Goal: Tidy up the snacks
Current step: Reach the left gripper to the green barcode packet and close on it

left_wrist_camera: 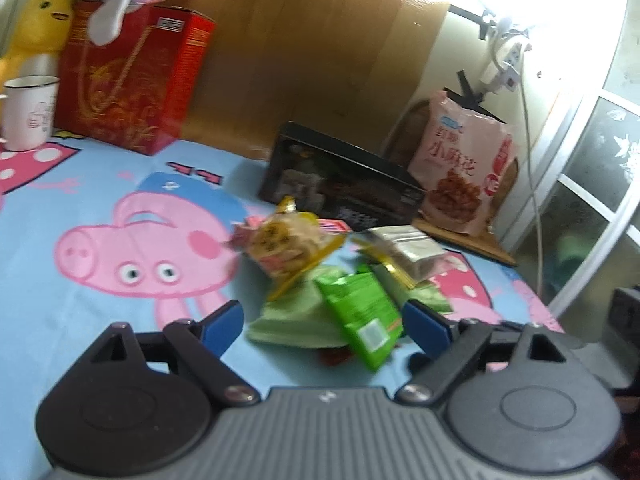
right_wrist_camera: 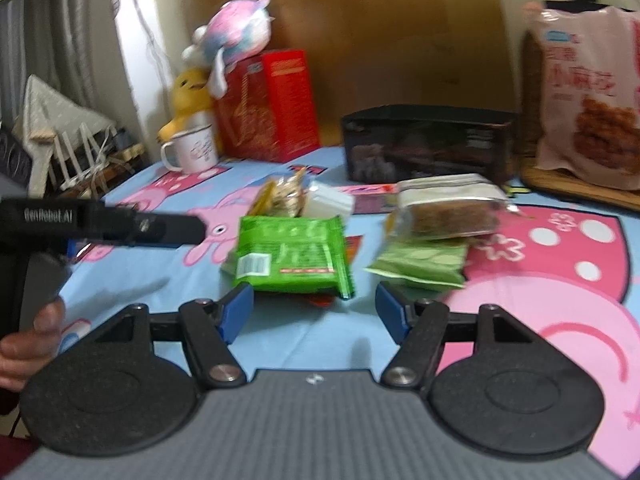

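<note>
Both grippers hovered low over a cartoon-pig cloth covering the surface [left_wrist_camera: 100, 184]. The left gripper [left_wrist_camera: 324, 320] had its jaws spread wide and empty, flanking a bright green snack packet [left_wrist_camera: 362, 316] in a small snack pile. The right gripper [right_wrist_camera: 314, 314] was likewise wide open and empty, just short of the same packet [right_wrist_camera: 292, 256]. A black box [right_wrist_camera: 428, 144] stood behind the pile.

snack packets [right_wrist_camera: 294, 258] | green, yellow, silver; loosely piled, overlapping | on cartoon-pig tablecloth [right_wrist_camera: 560, 280]

Wooden wall panel [left_wrist_camera: 304, 40] behind a cartoon-print tablecloth [left_wrist_camera: 80, 184]; bright frosted window [left_wrist_camera: 600, 152] and grey curtain [right_wrist_camera: 60, 32].
</note>
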Available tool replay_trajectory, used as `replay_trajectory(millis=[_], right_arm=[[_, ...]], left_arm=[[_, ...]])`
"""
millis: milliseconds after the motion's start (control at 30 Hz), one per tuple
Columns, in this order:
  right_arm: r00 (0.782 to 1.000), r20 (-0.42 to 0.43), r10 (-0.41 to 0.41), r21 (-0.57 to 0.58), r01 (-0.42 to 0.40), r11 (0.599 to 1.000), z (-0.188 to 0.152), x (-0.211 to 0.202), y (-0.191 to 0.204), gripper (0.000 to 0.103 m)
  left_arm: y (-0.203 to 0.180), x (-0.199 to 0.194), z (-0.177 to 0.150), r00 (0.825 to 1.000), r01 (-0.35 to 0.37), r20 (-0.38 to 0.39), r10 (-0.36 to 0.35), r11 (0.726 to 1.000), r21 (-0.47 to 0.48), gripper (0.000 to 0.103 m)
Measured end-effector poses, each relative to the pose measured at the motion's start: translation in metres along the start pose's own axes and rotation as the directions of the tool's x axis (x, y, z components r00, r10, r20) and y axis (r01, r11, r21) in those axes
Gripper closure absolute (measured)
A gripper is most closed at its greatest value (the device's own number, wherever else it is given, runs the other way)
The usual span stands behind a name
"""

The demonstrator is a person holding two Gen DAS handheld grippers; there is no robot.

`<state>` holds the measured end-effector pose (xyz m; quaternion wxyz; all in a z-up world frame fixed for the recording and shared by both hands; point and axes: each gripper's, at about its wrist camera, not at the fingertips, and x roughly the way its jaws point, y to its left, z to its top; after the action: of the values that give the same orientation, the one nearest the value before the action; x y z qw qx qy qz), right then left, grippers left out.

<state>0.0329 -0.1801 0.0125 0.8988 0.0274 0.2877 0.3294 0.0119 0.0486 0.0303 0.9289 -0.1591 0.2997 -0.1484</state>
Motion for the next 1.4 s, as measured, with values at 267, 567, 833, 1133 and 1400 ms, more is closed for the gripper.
replay_trajectory(millis=[267,567,833,1133,1400], right_arm=[[0.995,-0.059,0.077,0.015,-0.076,0.997,0.011,0.030,-0.010,0.033],[0.977,-0.029,0.210,-0.024,-0.211,0.977,0.001,-0.001,0.030,0.039],[0.977,-0.041,0.209,0.024,-0.208,0.978,-0.011,-0.001,0.031,0.039],[0.989,-0.044,0.143,0.050,-0.141,0.989,-0.025,-0.001,0.024,0.037],[0.985,-0.064,0.163,-0.027,-0.165,0.986,-0.024,0.005,0.036,0.035]], left_arm=[[-0.009,0.033,0.002,0.996,0.028,-0.085,-0.029,1.000,-0.015,0.062],[0.014,-0.009,-0.013,0.997,0.073,-0.034,-0.074,0.996,-0.047,0.067],[0.044,-0.014,-0.027,0.999,0.002,-0.048,-0.007,0.994,-0.111,0.055],[0.060,-0.018,-0.032,1.000,0.004,-0.006,-0.004,0.991,-0.135,0.035],[0.049,-0.017,-0.030,0.995,0.097,-0.003,-0.098,0.989,-0.116,0.035]])
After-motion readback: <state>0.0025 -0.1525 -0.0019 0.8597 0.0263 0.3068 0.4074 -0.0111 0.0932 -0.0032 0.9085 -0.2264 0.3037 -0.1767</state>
